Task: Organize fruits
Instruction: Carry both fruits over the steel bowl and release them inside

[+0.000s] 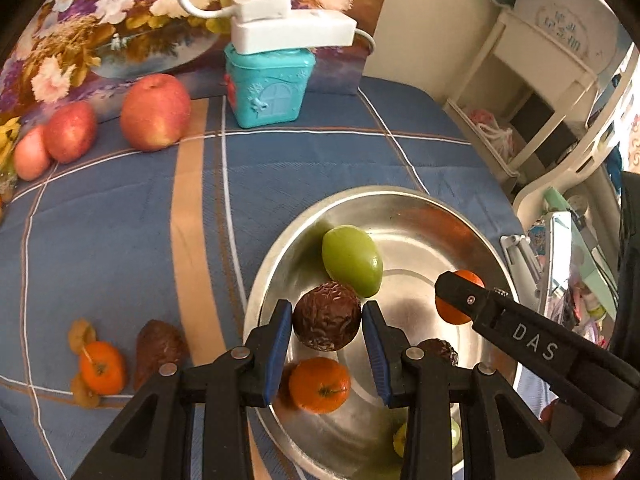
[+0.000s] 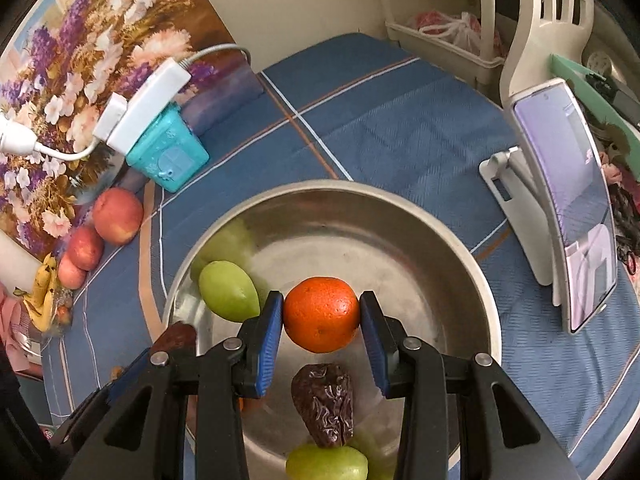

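A steel bowl (image 1: 400, 208) (image 2: 400, 216) sits on the blue cloth. My left gripper (image 1: 327, 322) is shut on a wrinkled brown date (image 1: 327, 322) above the bowl's left side. My right gripper (image 2: 321, 315) is shut on an orange (image 2: 321, 315) over the bowl; it shows in the left wrist view (image 1: 458, 298) at the right. In the bowl lie a green fruit (image 1: 352, 260) (image 2: 228, 290), an orange (image 1: 319, 385), a brown date (image 2: 325, 404) and another green fruit (image 2: 326, 462). An orange (image 1: 101, 367) and a brown date (image 1: 158, 350) lie on the cloth at left.
Three red apples (image 1: 155, 111) (image 2: 118, 216) stand at the back left beside bananas (image 2: 42, 288). A teal box (image 1: 266, 84) carries a white power strip (image 1: 292, 28). A phone on a white stand (image 2: 568, 216) is at the right. A floral panel stands behind.
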The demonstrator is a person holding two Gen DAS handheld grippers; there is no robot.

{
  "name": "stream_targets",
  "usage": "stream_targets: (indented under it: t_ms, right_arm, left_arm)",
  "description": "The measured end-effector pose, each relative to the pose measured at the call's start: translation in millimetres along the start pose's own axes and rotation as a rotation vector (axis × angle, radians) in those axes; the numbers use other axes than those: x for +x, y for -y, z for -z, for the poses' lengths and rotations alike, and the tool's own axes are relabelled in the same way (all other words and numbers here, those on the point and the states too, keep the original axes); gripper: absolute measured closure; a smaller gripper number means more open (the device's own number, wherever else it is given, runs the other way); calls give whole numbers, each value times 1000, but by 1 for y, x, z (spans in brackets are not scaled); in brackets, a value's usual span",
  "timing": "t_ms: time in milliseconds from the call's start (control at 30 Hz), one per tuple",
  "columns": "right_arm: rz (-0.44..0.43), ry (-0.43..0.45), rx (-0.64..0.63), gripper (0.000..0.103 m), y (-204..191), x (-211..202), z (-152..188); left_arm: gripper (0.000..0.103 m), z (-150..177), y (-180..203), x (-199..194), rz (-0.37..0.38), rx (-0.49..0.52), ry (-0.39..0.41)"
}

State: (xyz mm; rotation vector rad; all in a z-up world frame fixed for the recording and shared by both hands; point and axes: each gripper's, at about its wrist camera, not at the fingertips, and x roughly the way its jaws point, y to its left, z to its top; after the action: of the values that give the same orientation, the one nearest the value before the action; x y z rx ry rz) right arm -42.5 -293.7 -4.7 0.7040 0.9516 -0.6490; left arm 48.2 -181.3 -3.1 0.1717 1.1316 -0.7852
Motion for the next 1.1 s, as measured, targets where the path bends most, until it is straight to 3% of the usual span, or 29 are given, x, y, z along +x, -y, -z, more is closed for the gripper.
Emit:
stream_targets:
  t_ms: [400,667,933,1100]
  right_arm:
    - [11,-19,-11,62,-1,7,0]
    - [12,-1,-26,62,-5,-4,0]
    - [22,-7,-55,61,-12,-15,4]
    - [26,-11,-86,57,-22,-22,12]
  left_arm:
    - [63,-4,2,-5,-6,6,-2]
    - [61,-1,-8,-22,-51,-29,-5]
    - [53,9,-31,-41,-158,-71,-6]
    - [50,22,-61,-52,-210,-163,-5]
